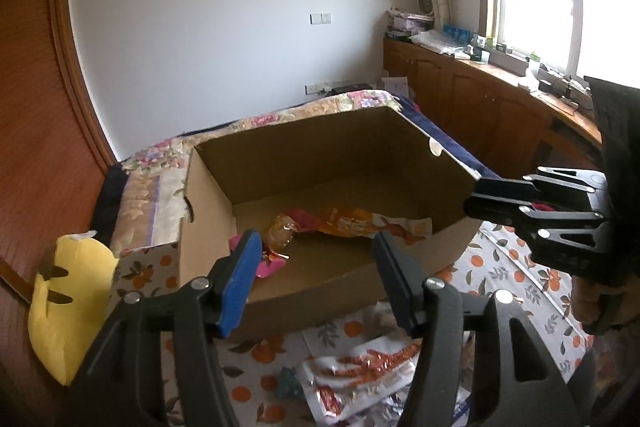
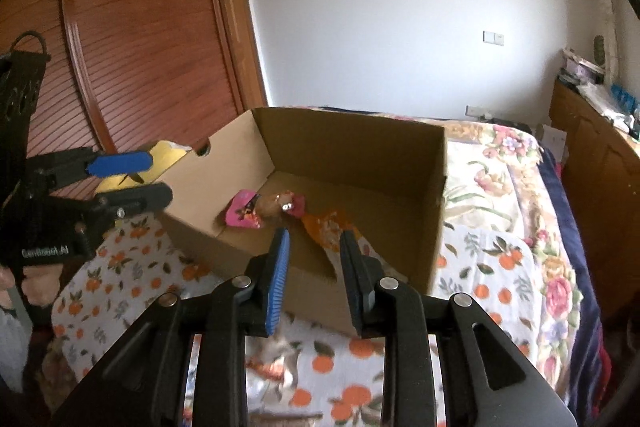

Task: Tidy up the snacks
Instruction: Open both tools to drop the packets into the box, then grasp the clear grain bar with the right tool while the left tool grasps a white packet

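An open cardboard box (image 1: 400, 135) (image 2: 352, 139) stands on the bed. Inside lie a pink snack packet (image 1: 272, 263) (image 2: 242, 213) and an orange-and-white snack packet (image 1: 360, 223) (image 2: 328, 227). More snack packets (image 1: 360, 375) lie on the orange-print cloth in front of the box. My left gripper (image 1: 316, 251) (image 2: 132, 177) is open and empty, over the box's near wall. My right gripper (image 2: 314, 247) (image 1: 476, 195) is open and empty, at the box's front right edge.
An orange-print cloth (image 2: 120, 267) covers the near bed; a floral quilt (image 2: 500, 167) lies beyond. A yellow cushion (image 1: 68, 291) sits left of the box. A wooden wardrobe (image 2: 132, 27) stands left, a cluttered wooden cabinet (image 1: 480, 87) under the window right.
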Available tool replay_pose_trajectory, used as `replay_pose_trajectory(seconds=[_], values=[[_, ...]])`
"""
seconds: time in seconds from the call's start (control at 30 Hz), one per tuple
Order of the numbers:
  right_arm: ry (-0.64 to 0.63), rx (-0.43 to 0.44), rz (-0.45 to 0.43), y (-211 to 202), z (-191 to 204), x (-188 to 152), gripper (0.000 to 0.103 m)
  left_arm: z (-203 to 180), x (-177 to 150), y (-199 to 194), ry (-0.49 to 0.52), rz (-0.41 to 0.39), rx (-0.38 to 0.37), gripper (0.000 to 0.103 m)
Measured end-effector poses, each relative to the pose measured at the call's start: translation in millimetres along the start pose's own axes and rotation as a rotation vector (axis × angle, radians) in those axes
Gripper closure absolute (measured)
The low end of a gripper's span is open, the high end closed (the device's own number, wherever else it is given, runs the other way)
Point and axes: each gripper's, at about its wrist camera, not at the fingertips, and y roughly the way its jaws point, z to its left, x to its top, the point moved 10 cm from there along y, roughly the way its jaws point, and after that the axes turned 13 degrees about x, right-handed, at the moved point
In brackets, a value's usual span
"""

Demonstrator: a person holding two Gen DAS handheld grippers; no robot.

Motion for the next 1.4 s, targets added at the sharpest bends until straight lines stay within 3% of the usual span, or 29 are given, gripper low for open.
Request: replay_pose_trajectory(seconds=[0.3, 0.73, 0.87, 1.0, 1.13, 1.27, 1.4], values=[[0.006, -0.007, 0.01, -32, 21, -31, 0.077, -8, -14, -40, 0.09, -0.039, 0.048, 0.041], [0.007, 0.009, 0.054, -43, 48, -74, 0.076, -16, -61, -61, 0.101, 0.001, 0.012, 0.041], [0.011, 0.013, 0.072, -41, 51, -89, 0.074, -22, -80, -63, 0.101, 0.039, -0.017, 0.041], [0.033, 0.021, 0.089, -36, 50, -106, 0.074, -24, -98, -65, 0.05, 0.078, -0.098, 0.041], [0.051, 0.024, 0.099, -31, 48, -124, 0.073, -29, -111, -65, 0.043, 0.075, -0.112, 0.041], [0.058, 0.016, 0.11, -27, 43, -139, 0.07, -32, -126, -60, 0.028, 0.094, -0.114, 0.041], [0.07, 0.023, 0.124, -22, 39, -153, 0.059, -34, -145, -50, 0.013, 0.126, -0.116, 0.041]])
